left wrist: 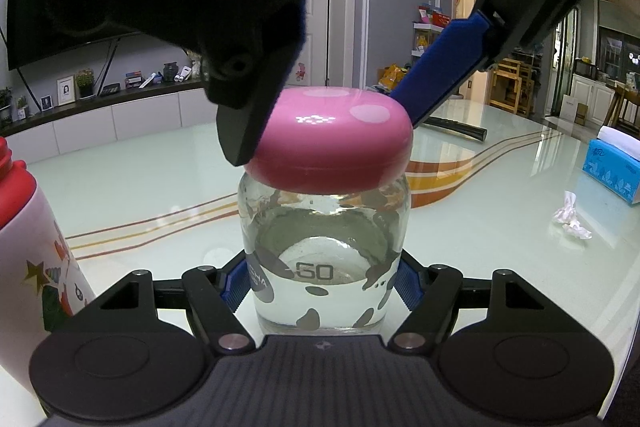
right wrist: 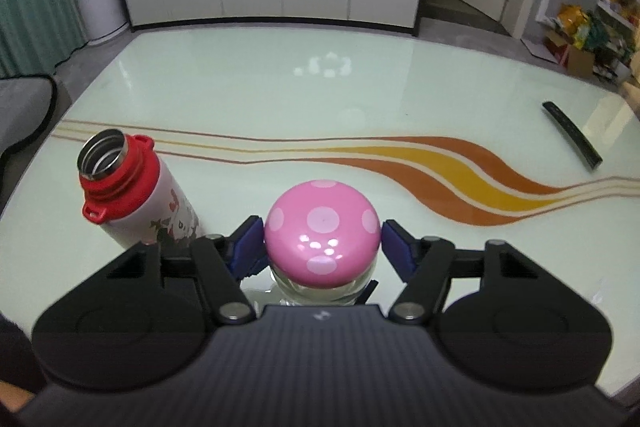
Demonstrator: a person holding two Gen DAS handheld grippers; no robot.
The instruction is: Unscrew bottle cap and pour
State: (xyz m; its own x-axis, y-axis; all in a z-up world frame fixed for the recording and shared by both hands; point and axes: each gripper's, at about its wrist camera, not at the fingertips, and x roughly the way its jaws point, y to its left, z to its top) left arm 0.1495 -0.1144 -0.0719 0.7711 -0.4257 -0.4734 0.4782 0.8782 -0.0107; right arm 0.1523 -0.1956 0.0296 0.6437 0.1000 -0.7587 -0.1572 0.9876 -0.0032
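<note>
The left gripper (left wrist: 320,287) is clamping the glass bottle (left wrist: 324,259). The right gripper (right wrist: 322,243) is straddling the pink cap (right wrist: 322,233), fingers apart. Smooth and slippery; it probably needs gripping at its widest rim.

Hand-held grippers: two, the left hand-held gripper (left wrist: 320,285) and the right hand-held gripper (right wrist: 322,241)
Glass bottles: one glass bottle (left wrist: 324,263)
Pink spotted caps: one pink cap (right wrist: 322,233)
Flasks: one red-necked flask (right wrist: 132,195), open at the top
Remote controls: one remote control (right wrist: 572,135)
Tissue boxes: one blue tissue box (left wrist: 614,167)
Crumpled tissues: one crumpled tissue (left wrist: 570,217)
Tables: one table (right wrist: 320,95)
</note>
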